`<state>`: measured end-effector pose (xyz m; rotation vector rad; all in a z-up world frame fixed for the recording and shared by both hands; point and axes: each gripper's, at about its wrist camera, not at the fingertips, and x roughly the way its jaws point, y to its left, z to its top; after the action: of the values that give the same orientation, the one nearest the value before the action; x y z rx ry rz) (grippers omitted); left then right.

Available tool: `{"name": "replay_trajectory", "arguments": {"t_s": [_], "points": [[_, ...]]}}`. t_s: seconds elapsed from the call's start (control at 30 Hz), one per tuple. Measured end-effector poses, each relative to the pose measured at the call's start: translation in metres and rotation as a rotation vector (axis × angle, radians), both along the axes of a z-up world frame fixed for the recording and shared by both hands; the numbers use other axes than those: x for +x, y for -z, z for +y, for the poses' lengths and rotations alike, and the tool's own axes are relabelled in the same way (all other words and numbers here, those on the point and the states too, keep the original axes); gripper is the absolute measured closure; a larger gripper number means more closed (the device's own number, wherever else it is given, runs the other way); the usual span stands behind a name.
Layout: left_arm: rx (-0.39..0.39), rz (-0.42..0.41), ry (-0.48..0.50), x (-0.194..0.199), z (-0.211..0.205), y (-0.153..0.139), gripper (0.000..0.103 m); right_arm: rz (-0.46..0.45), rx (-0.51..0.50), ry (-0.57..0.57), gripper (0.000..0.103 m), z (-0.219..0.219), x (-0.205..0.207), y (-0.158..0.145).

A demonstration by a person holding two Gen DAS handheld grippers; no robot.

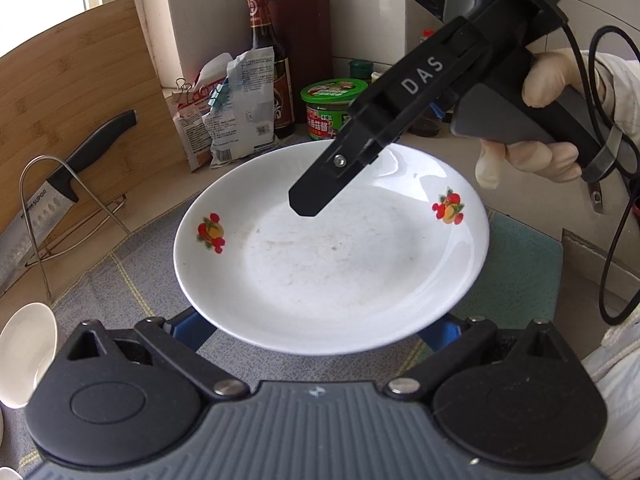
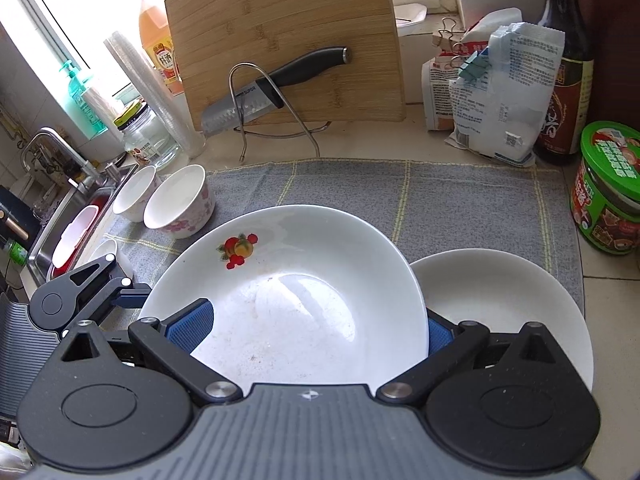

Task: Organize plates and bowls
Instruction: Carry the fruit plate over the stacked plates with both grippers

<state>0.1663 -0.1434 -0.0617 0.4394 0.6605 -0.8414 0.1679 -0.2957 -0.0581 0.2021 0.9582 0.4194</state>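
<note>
The fruit-patterned plate is gripped by its rim between both tongs: left tongs and right tongs, each clamped on it.

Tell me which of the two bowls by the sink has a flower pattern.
The bowl nearer the plates: pink flowers run around its outer wall. The bowl beside it, closer to the sink, looks plain white.

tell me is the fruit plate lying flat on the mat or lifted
Lifted and tilted. In the right wrist view the fruit-print plate overlaps the plain plate, and both grippers' blue pads sit at its rim.
</note>
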Motion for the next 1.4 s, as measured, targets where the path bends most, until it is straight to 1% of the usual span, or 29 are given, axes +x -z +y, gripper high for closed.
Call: {"name": "replay_trajectory", "arguments": {"t_s": [0.23, 0.53, 0.9, 1.4], "points": [[0.004, 0.006, 0.065, 0.001, -0.017, -0.001, 0.001, -0.003, 0.003, 0.071, 0.000, -0.024, -0.014, 0.000], [0.008, 0.007, 0.118, 0.004, -0.026, 0.001, 0.001, -0.009, 0.013, 0.136, 0.000, -0.049, -0.025, 0.002], [0.024, 0.023, 0.146, 0.006, -0.037, 0.003, 0.001, 0.008, 0.014, 0.164, 0.000, -0.064, -0.029, 0.010], [0.041, 0.045, 0.173, 0.009, -0.047, 0.006, 0.001, 0.031, 0.014, 0.193, 0.000, -0.074, -0.035, 0.019]]}}
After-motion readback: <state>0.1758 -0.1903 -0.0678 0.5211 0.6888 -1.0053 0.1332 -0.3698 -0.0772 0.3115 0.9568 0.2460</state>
